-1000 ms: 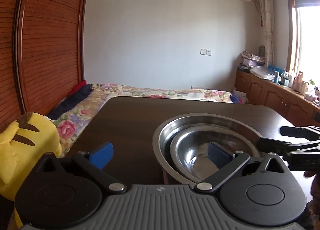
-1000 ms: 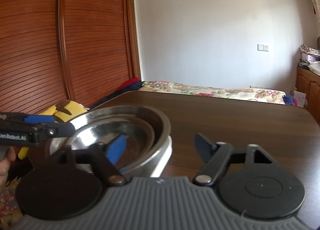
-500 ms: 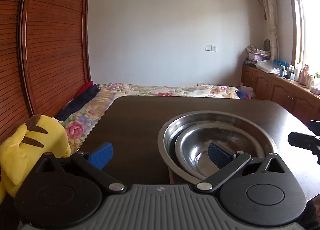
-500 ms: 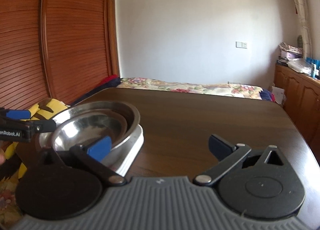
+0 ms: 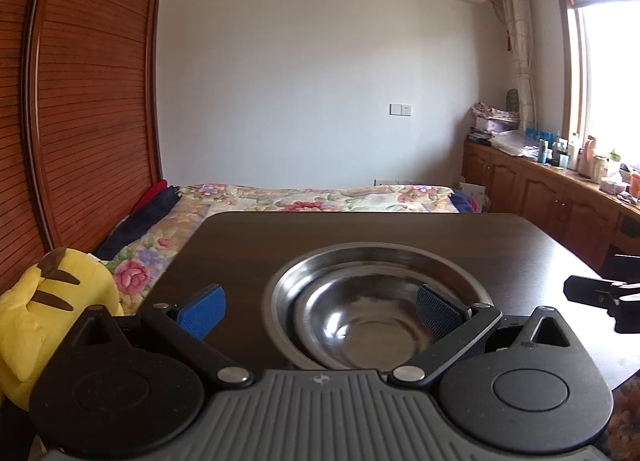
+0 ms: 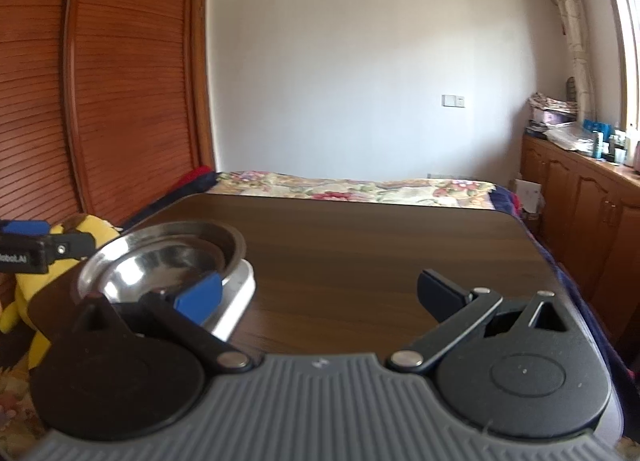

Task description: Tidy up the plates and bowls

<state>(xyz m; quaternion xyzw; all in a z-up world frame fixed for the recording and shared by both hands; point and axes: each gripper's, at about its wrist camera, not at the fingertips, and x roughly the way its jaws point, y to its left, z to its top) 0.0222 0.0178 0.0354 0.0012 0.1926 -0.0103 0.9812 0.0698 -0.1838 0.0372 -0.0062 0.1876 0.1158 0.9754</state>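
Observation:
Two steel bowls sit nested on the dark wooden table point(image 5: 360, 229): a small bowl point(image 5: 360, 325) inside a larger bowl point(image 5: 376, 257). In the right wrist view the same stack point(image 6: 160, 261) rests on a pale metal dish point(image 6: 240, 301). My left gripper point(image 5: 320, 307) is open just short of the stack; its right blue pad shows in front of the bowls and grips nothing. My right gripper point(image 6: 320, 295) is wide open over bare table to the right of the stack, and its left blue pad overlaps the stack's near edge. Its black fingers point(image 5: 596, 295) show at the right edge of the left wrist view.
A yellow plush toy point(image 5: 52, 301) sits off the table's left edge. A bed with a floral quilt point(image 5: 320, 197) lies beyond the far edge. Wooden cabinets point(image 5: 560, 197) with bottles on top run along the right wall, and a slatted wardrobe point(image 5: 80, 101) stands at the left.
Both grippers have drawn back from the bowls. The right gripper's jaws have spread wider and its fingers have left the big bowl's rim. The stack has not moved.

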